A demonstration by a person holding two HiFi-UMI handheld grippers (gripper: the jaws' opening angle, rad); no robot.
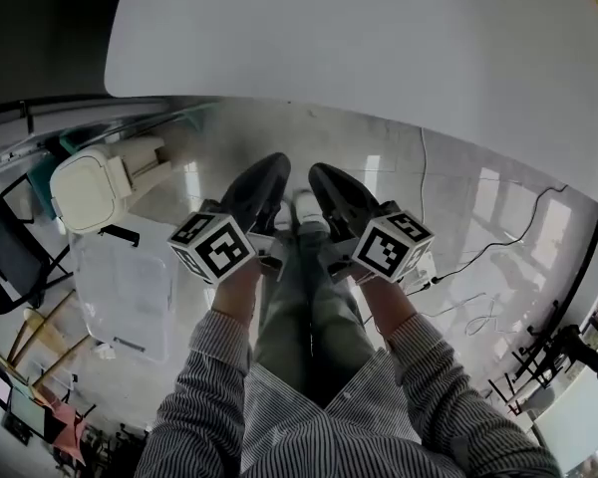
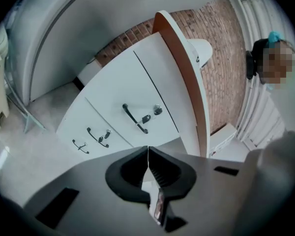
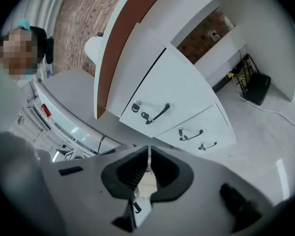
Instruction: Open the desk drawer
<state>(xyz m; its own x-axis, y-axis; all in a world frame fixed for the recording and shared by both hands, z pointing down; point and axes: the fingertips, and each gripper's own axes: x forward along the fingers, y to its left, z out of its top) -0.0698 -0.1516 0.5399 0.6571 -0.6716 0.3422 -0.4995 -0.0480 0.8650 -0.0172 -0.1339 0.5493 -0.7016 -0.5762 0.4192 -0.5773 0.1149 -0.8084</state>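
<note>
Holding: your left gripper (image 2: pixel 148 150) and right gripper (image 3: pixel 148 150), both clenched on nothing. Desk drawer (image 2: pixel 114 88) lies straight ahead of both, well apart (neither hand clearly nearer); its bar handle (image 2: pixel 134 118) runs across the front.

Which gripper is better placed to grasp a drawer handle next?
Probably the left gripper, only slightly: the largest handle sits just above its shut jaws. The right gripper is shut too, similarly far.
</note>
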